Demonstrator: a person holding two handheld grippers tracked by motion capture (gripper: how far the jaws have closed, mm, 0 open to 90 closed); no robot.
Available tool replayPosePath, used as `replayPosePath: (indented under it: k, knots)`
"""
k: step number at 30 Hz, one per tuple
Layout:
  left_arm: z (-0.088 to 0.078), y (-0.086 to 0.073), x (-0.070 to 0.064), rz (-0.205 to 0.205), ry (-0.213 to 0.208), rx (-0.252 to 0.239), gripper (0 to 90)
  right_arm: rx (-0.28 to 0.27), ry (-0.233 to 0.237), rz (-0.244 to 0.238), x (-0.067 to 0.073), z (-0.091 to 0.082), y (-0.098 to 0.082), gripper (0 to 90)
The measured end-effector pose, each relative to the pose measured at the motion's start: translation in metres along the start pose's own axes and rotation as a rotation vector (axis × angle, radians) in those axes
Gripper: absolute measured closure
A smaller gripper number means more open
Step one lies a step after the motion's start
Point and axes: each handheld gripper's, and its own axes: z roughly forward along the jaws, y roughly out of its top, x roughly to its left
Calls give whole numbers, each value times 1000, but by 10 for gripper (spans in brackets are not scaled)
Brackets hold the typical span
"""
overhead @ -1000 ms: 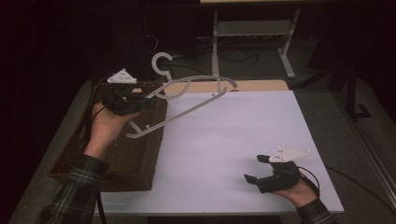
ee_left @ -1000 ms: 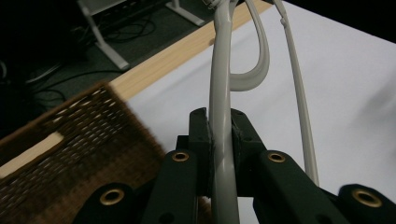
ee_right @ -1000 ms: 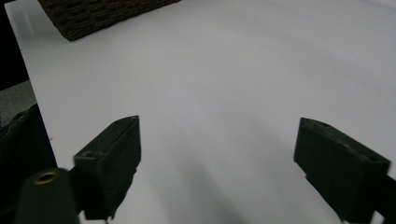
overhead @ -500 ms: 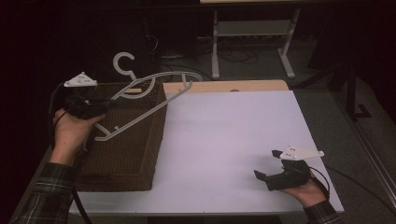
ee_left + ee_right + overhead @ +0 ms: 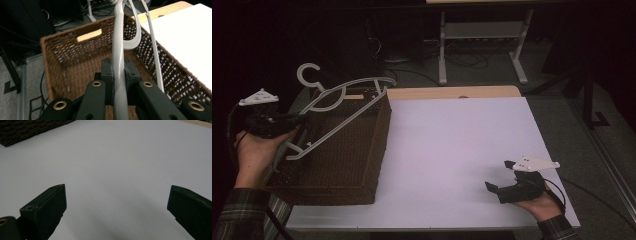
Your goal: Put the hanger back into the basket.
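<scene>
Left gripper: my left gripper point(image 5: 287, 120) sits at the desk's left edge, its jaws clamped on the grey hanger point(image 5: 343, 106). In the left gripper view the hanger's arm point(image 5: 119, 75) runs straight up between both pads.

Right gripper: my right gripper point(image 5: 501, 176) rests low near the desk's front right corner, jaws spread wide with nothing between them; in the right gripper view I see bare white desk point(image 5: 120, 165) there.

Hanger: it hangs tilted above the woven basket point(image 5: 347, 155), hook point(image 5: 307, 75) towards the far left, lower bar slanting over the basket's open top. I cannot tell whether any part touches the rim.

Basket: it stands along the left side of the desk point(image 5: 457, 150), with a handle slot point(image 5: 89, 35) in its far wall.

Handling, my judgement: the hanger looks like light, stiff plastic, smooth enough to swivel in a single pinch. I would hold it on the thick shoulder arm near the neck, not the thin lower bar, which seems likelier to flex or slide.

Risk: the hook or bar end could catch the weave.
</scene>
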Motion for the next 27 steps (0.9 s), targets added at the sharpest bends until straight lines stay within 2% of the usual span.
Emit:
replayPosePath:
  k: [6, 8, 13, 18, 20, 27]
  knots:
    - [-6, -17, 13, -16, 25, 17, 819, 3, -7, 1, 0, 1, 0, 17]
    - [-6, -26, 19, -28, 36, 16, 819, 5, -7, 3, 0, 2, 0, 17]
    - [-2, -34, 25, -37, 39, 27, 819, 4, -7, 0, 0, 4, 2, 17]
    - [10, -41, 24, -20, 35, 64, 818, 7, -6, 1, 1, 6, 3, 17]
    - [19, -44, 23, -11, 42, 98, 817, 7, -4, -1, 0, 7, 3, 17]
    - [38, -51, 23, -18, 36, 146, 816, 4, -5, 2, -1, 5, 2, 17]
